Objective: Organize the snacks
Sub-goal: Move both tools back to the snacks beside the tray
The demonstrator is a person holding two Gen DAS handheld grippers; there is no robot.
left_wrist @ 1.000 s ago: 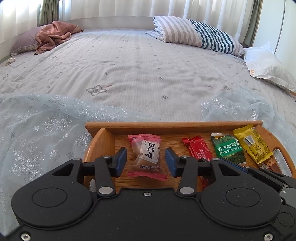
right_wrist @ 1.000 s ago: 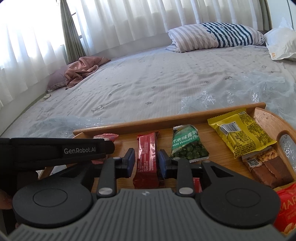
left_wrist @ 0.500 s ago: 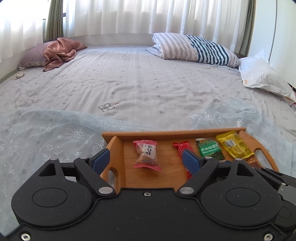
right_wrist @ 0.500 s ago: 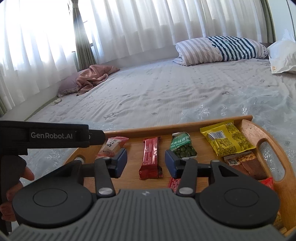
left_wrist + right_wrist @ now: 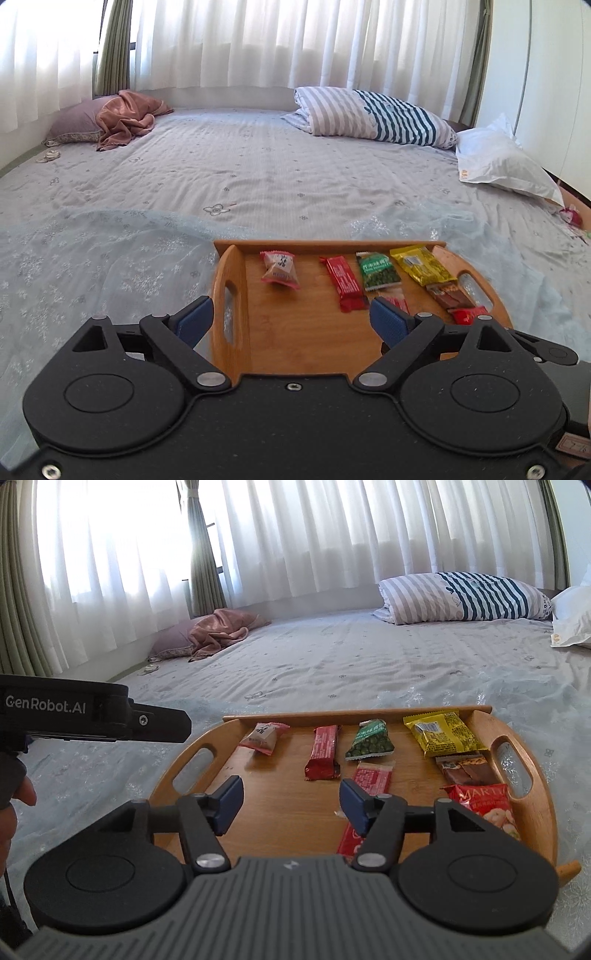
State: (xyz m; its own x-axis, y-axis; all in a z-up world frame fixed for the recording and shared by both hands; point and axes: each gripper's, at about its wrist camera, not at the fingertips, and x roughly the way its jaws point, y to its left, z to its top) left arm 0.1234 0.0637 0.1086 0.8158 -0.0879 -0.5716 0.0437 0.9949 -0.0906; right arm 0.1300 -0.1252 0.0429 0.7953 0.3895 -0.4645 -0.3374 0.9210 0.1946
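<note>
A wooden tray [image 5: 295, 332] [image 5: 280, 812] lies on the bed. Along its far side lie a pink candy pack [image 5: 279, 270] [image 5: 263, 737], a red bar [image 5: 344, 282] [image 5: 324, 752], a green peas pack [image 5: 377, 270] [image 5: 370, 744] and a yellow pack [image 5: 421, 264] [image 5: 443, 733]. A brown bar [image 5: 466, 769], a red Marti bag [image 5: 484, 805] and a red stick pack [image 5: 364, 801] lie nearer. My left gripper [image 5: 291, 325] is open and empty above the tray's near left. My right gripper [image 5: 291, 806] is open and empty above the tray's near middle.
The tray rests on a pale blue lace cloth [image 5: 92, 266] over a grey bedspread [image 5: 258, 173]. A striped pillow [image 5: 373, 118], a white bag [image 5: 498, 166] and a pink blanket [image 5: 125, 122] lie at the far end. The left gripper's body [image 5: 92, 712] shows at the right view's left.
Both grippers have opened wider and pulled back and up from the tray. The pink pack and the red bar stay on the tray where they lay between the fingers.
</note>
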